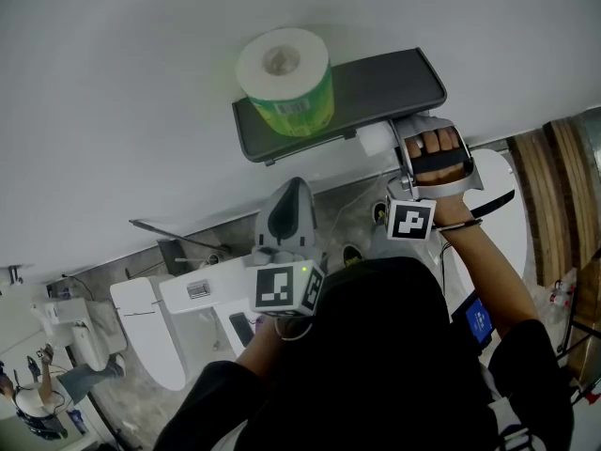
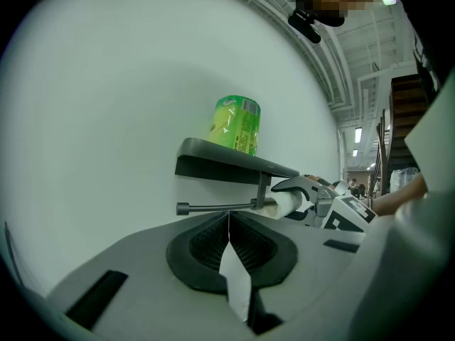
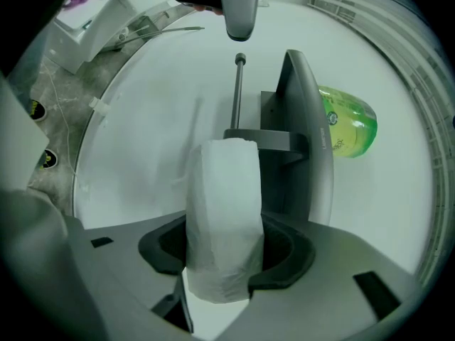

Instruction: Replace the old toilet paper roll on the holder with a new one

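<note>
Clamps the thin old roll in the right gripper, off the bar, just beside the holder's bracket under its shelf. Holds the left gripper pressed together and empty, pointing at the bar. Has the green-wrapped new roll upright on the shelf.

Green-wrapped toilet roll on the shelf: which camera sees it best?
The head view: the green-wrapped toilet roll stands whole on the shelf. The left gripper view shows its side, small; the right gripper view shows it partly hidden behind the shelf.
</note>
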Action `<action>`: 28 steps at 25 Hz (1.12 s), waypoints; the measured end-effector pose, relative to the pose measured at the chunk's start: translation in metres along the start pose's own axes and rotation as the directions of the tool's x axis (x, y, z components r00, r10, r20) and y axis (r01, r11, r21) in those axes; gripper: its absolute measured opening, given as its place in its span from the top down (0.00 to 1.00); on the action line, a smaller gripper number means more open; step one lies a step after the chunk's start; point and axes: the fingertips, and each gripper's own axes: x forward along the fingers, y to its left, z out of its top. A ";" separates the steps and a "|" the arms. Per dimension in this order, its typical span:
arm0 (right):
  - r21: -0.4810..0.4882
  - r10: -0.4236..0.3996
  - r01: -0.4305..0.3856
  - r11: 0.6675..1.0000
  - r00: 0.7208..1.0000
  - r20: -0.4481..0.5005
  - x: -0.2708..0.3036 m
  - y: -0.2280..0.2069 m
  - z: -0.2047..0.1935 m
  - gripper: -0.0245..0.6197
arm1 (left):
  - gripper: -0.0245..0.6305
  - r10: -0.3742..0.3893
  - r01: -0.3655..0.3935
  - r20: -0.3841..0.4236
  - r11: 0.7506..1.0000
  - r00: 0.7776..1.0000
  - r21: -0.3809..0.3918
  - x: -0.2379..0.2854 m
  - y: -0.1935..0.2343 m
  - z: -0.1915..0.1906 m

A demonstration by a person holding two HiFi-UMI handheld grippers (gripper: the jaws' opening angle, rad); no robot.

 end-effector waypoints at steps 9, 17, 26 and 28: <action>0.043 0.031 -0.031 0.999 0.999 -0.020 -0.003 0.006 0.001 0.61 | 0.93 -0.010 0.010 -0.013 1.000 1.000 0.007 0.003 -0.005 -0.002; 0.051 0.001 0.001 0.999 1.000 -0.025 0.000 0.002 0.000 0.61 | 0.93 -0.010 0.011 -0.016 1.000 1.000 0.011 0.003 -0.006 -0.002; 0.043 0.026 -0.024 0.999 0.999 -0.047 0.016 0.020 -0.016 0.61 | 0.93 -0.023 0.023 -0.026 1.000 0.999 0.010 0.006 -0.011 -0.007; 0.074 0.023 -0.018 0.997 0.998 -0.059 0.018 0.023 -0.027 0.61 | 0.93 -0.026 0.026 -0.024 1.000 0.999 0.012 0.007 -0.012 -0.006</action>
